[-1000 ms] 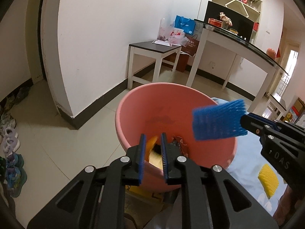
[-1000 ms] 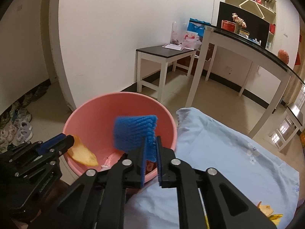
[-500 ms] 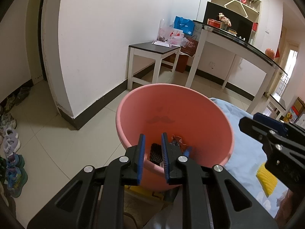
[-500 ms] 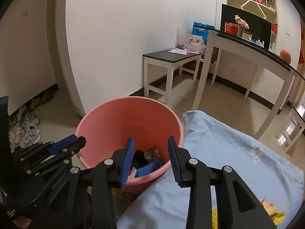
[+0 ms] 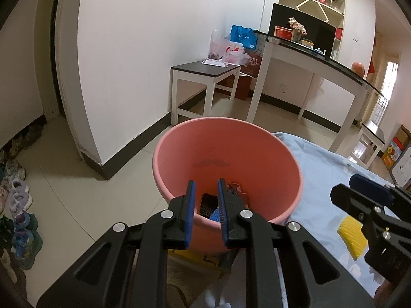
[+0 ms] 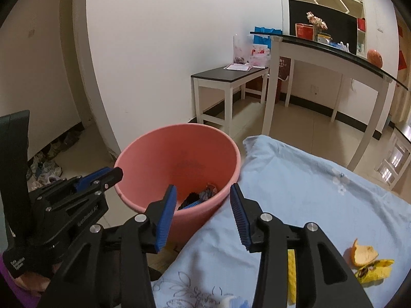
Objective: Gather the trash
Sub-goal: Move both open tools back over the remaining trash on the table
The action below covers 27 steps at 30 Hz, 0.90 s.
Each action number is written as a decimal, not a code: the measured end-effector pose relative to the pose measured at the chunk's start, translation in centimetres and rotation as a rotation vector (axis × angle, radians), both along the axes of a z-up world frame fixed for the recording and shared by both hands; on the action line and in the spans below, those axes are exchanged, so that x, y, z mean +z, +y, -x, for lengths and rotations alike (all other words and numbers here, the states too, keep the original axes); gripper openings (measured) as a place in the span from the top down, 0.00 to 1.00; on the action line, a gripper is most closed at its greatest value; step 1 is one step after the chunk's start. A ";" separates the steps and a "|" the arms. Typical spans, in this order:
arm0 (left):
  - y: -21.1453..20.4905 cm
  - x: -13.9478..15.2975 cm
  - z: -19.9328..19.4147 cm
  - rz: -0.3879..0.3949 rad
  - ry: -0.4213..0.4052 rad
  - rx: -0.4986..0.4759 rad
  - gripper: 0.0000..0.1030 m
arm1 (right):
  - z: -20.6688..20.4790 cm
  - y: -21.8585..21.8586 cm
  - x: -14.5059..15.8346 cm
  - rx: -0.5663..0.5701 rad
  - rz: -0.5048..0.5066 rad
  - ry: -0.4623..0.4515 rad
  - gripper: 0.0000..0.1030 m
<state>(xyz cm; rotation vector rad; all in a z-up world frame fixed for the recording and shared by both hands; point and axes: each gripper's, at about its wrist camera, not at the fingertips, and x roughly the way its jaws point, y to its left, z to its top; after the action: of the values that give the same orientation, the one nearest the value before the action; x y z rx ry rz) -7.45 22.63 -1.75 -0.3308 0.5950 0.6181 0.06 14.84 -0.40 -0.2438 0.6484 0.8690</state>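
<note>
White lettering "GenRobot.AI" runs along the left tool (image 6: 117,173) body; its smaller label is illegible.

Smooth matt plastic pink bucket (image 5: 269,164), soft blue cloth sheet (image 6: 321,192) — glossy tile floor (image 5: 77,200)

The right gripper (image 6: 203,211) hangs with its jaws spread wide and empty above the near rim of the pink bucket (image 6: 179,154), which holds dark and blue scraps, while an orange peel (image 6: 363,252) lies on the light-blue cloth (image 6: 321,192).
</note>
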 end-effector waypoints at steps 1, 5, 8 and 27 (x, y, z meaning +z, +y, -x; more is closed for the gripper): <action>-0.2 0.1 0.1 -0.005 0.001 0.000 0.83 | 0.1 -0.2 0.0 -0.002 -0.003 0.003 0.58; -0.9 0.7 0.4 -0.021 -0.001 0.001 0.83 | 0.0 -1.2 0.0 -0.009 -0.011 0.016 0.57; -1.3 1.1 0.8 -0.032 -0.009 0.003 0.83 | 0.2 -1.8 0.1 -0.012 -0.017 0.019 0.57; -5.1 3.7 1.5 -0.102 -0.023 -0.022 0.83 | 0.9 -7.1 2.0 -0.066 -0.080 -0.004 0.57</action>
<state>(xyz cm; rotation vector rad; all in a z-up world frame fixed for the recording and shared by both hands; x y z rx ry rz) -8.99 17.56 1.96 -0.2350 0.5429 0.6207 -0.87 7.77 1.63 -0.1510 0.6137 0.8286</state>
